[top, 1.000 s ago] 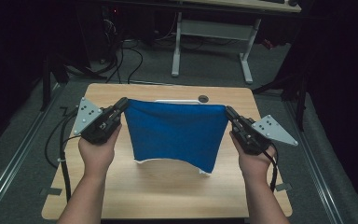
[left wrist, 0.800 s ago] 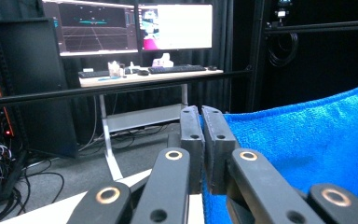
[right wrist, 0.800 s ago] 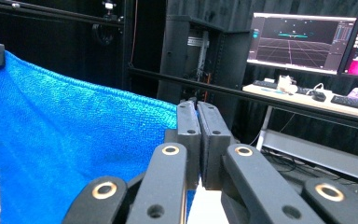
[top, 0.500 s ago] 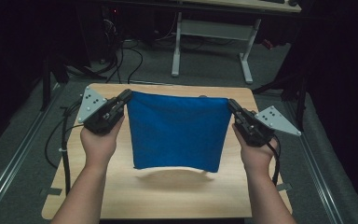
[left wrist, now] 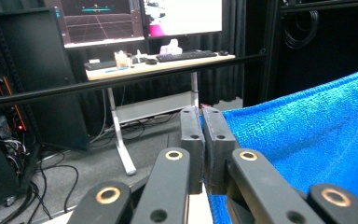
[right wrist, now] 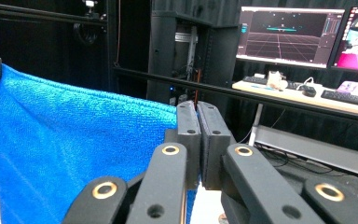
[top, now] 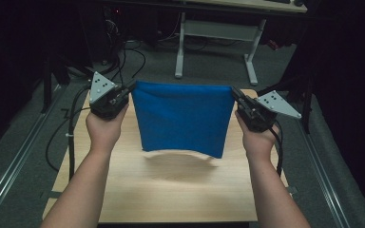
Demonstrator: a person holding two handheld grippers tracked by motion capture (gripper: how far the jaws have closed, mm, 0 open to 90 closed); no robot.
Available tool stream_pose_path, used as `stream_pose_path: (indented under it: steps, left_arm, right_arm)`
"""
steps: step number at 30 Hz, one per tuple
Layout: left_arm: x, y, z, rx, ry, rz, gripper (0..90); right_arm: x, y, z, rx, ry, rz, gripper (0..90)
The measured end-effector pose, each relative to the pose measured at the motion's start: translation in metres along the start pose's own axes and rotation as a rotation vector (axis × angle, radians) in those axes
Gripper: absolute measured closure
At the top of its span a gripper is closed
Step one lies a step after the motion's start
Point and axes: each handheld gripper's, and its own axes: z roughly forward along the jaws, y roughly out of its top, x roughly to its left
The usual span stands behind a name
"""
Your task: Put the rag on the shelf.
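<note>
High view — blue towel between tools

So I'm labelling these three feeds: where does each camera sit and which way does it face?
High view: above the person's side, looking forward and down on the wooden table; forearms, left gripper, right gripper.
Left gripper view: on that gripper, along shut jaws toward a desk with monitors.
Right gripper view: likewise, on its own gripper.
Shared by all: the blue towel, pinched at its corners.

Black tools bear grey dotted triangular plates.
</note>
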Motion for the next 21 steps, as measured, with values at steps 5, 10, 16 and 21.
stream_pose_path:
  steps: [5,10,16,21]
  left_arm:
    - [0.008,0.002,0.015,0.018,0.019,0.022,88.2]
    - [0.017,0.004,0.032,0.037,0.042,0.031,88.2]
    - [0.029,0.0,0.052,0.059,0.066,0.01,88.2]
    - [0.036,-0.004,0.066,0.074,0.078,-0.001,88.2]
  right_arm:
    - [-0.005,0.0,0.02,0.012,-0.011,0.005,89.1]
    - [-0.01,0.004,0.034,0.021,-0.018,0.006,89.1]
    - [-0.014,0.006,0.057,0.052,-0.033,-0.022,89.1]
    - [-0.02,0.003,0.074,0.081,-0.043,-0.031,89.1]
